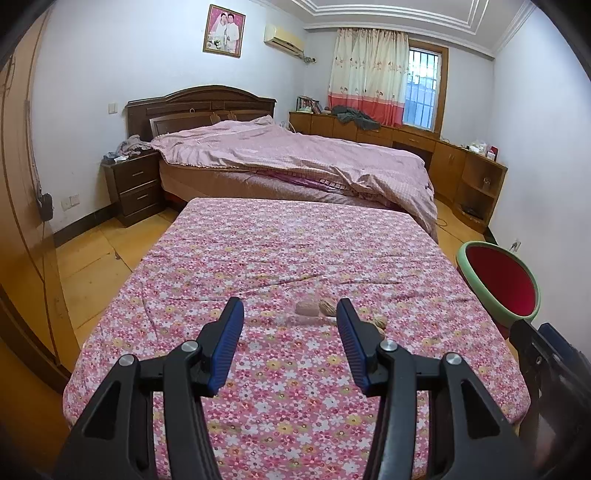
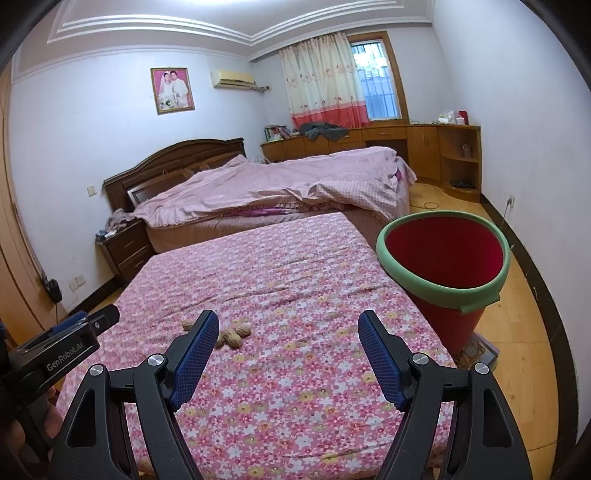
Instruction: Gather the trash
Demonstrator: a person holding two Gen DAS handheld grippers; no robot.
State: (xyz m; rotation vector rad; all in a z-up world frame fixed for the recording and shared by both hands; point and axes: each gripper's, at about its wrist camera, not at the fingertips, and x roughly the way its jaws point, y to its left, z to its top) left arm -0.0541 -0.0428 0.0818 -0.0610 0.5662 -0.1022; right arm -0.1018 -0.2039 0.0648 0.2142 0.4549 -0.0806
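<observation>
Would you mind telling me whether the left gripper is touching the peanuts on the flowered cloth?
Apart. In the left wrist view the open left gripper hangs short of the peanuts, with flowered cloth showing between its fingers; neither blue pad meets a shell.

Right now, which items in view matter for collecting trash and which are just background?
Relevant:
- peanut shells on the floral cloth
- red bin with green rim, right of the cloth
- left tool, open, shells ahead of it
- right tool, open, empty

Background:
- bed
- nightstand
- dark clothes on the cabinet
- framed photo
- curtain
</observation>
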